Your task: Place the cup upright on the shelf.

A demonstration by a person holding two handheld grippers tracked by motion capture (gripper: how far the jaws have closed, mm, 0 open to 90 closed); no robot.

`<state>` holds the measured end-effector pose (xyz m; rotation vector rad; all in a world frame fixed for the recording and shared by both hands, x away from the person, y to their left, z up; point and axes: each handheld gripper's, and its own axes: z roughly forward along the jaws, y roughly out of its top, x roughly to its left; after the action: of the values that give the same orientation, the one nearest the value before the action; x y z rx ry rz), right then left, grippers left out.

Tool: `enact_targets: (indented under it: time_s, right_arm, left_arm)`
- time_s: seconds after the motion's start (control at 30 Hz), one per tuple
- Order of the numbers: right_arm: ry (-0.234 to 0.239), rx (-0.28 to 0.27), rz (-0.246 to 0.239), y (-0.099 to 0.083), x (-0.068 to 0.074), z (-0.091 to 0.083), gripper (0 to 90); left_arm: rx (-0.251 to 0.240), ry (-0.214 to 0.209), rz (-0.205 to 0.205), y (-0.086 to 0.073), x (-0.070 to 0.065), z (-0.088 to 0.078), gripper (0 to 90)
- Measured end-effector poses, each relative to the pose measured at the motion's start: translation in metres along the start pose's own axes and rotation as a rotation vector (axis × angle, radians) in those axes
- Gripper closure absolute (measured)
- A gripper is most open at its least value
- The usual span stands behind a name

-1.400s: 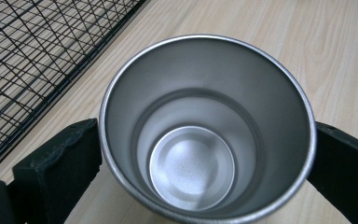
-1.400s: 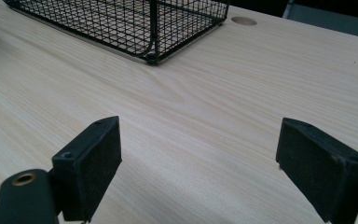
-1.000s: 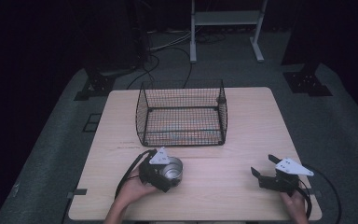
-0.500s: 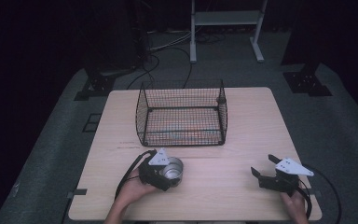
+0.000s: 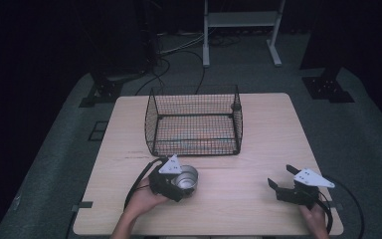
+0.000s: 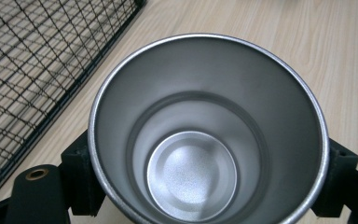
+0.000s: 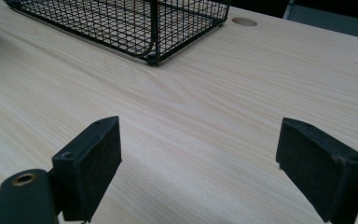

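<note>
We are looking down on one rectangular table point(image 5: 258, 149) of pale, straight-grained wood. On its far half is sitting one black wire-mesh basket point(image 5: 194, 122), square-gridded with rounded corners and an open top. We are holding two black grippers near the table's front edge, well apart. The left gripper point(image 5: 171, 178) is clamping one steel cup point(image 5: 185, 178), just in front of the basket; in the left gripper view its jaws are pressing both sides of the cup point(image 6: 205, 140), a round, brushed-metal vessel with a thin bright rim and a stippled, dished bottom. The right gripper point(image 5: 283, 181) is hovering with its flat, matte jaws spread wide over bare wood.
</note>
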<state>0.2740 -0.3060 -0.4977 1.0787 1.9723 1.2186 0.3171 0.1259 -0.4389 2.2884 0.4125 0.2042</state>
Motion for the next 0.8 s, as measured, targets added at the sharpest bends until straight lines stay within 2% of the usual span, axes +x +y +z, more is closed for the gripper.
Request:
enact_targets:
  time_s: [0.23, 0.6, 0.8]
  right_arm:
    - [0.001, 0.0, 0.0, 0.0, 0.0, 0.0, 13.4]
    - [0.001, -0.001, 0.002, 0.0, 0.0, 0.0, 13.4]
    - [0.0, -0.001, 0.006, 0.0, 0.0, 0.0, 13.4]
  left_arm:
    - [0.01, 0.009, 0.033, 0.011, -0.002, -0.001, 17.6]
    - [0.002, 0.01, 0.048, 0.024, -0.001, -0.005, 17.6]
    - [-0.005, 0.013, 0.049, 0.032, 0.005, -0.011, 17.6]
